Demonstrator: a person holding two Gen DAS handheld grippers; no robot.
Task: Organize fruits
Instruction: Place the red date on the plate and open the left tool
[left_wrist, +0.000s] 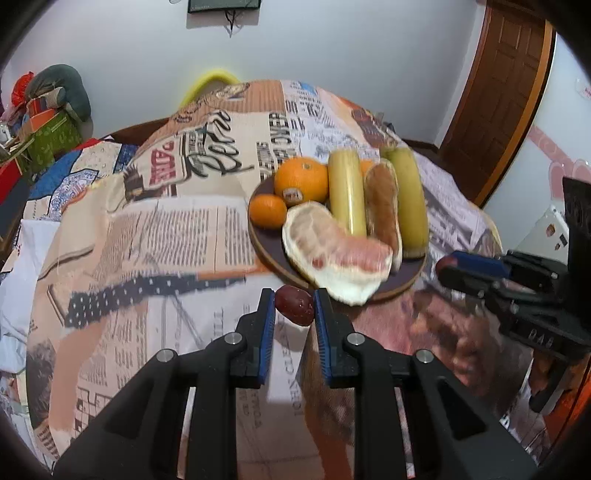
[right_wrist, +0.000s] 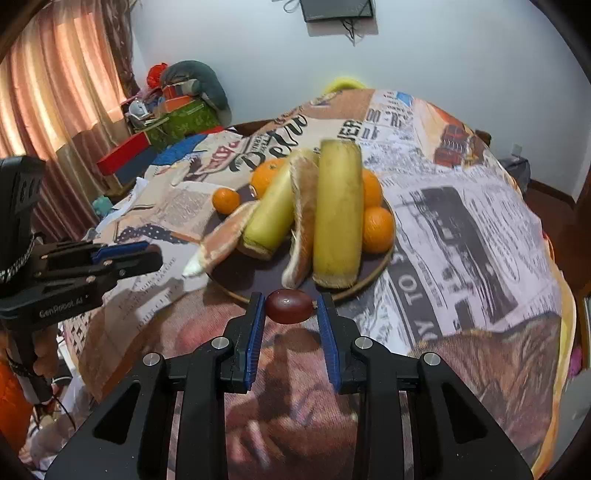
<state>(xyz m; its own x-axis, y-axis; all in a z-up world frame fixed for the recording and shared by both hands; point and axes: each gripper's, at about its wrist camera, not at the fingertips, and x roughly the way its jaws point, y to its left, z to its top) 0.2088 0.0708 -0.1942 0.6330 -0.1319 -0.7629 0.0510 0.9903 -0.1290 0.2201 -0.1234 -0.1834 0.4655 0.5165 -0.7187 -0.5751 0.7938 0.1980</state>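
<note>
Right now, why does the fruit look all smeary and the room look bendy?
In the left wrist view the pomelo piece on the plate is smeared by motion, while the left gripper is sharp; in the right wrist view the sugarcane stick is soft and the fisheye lens curves the walls.

Soft daylight glows through the curtain (right_wrist: 55, 92). Fisheye bending and dark corners frame both views. Slight motion blur smears the tablecloth (left_wrist: 166, 240) print.

Four oranges (right_wrist: 377, 229), two sugarcane pieces (right_wrist: 338, 214), two pomelo segments (left_wrist: 332, 251), two jujubes (left_wrist: 294, 305), one plate (left_wrist: 269, 251)
</note>
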